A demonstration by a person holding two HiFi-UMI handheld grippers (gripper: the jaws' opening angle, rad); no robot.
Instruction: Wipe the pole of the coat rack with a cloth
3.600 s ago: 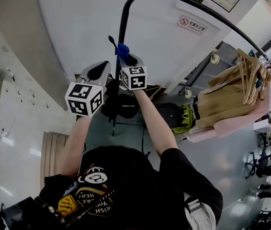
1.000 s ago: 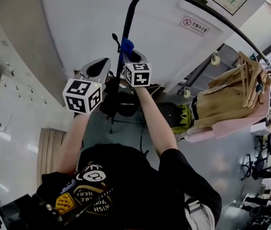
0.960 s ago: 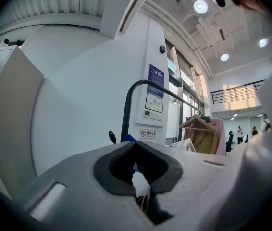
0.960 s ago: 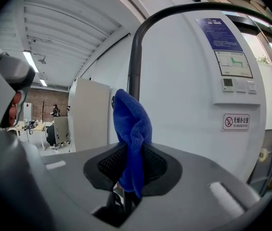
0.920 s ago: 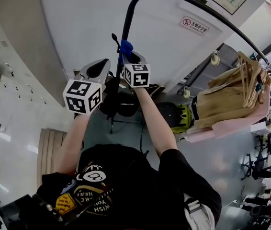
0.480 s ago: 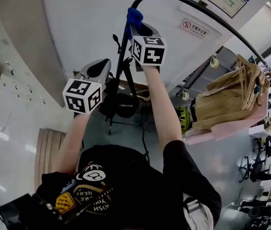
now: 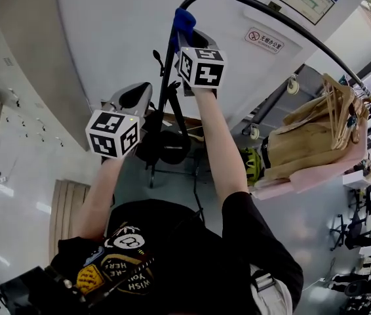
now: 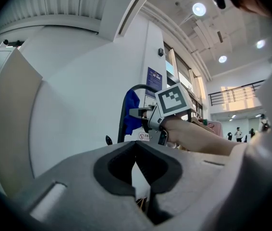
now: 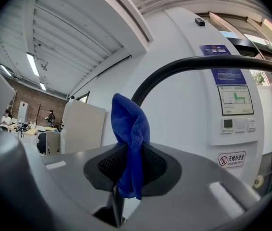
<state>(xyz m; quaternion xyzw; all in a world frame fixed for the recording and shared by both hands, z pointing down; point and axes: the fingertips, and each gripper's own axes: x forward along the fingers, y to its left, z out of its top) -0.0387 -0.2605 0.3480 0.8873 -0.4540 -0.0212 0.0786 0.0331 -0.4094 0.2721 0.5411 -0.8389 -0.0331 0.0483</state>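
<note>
The coat rack's black pole (image 7: 271, 12) rises in front of me and bends over to the right. My right gripper (image 7: 187, 35) is high on the pole just below the bend, shut on a blue cloth (image 7: 184, 20) that presses against it. In the right gripper view the cloth (image 9: 131, 129) hangs between the jaws of the right gripper (image 9: 132, 153), with the pole (image 9: 184, 67) arching behind. My left gripper (image 7: 136, 97) is lower and to the left of the pole, touching nothing. In its own view the left gripper (image 8: 135, 150) has its jaws together and empty, and the cloth (image 8: 131, 112) shows ahead.
Beige garments on wooden hangers (image 7: 316, 130) hang from the rack's far right end. A dark bag (image 7: 169, 143) and a yellow-green helmet (image 7: 254, 163) lie at the rack's foot. A white wall with a red sign (image 7: 263, 36) stands close behind. A slatted wooden board (image 7: 67, 209) lies at the left.
My right gripper has slid up the pole with the blue cloth, from about the left gripper's height to near the bend. The left gripper has barely moved.
</note>
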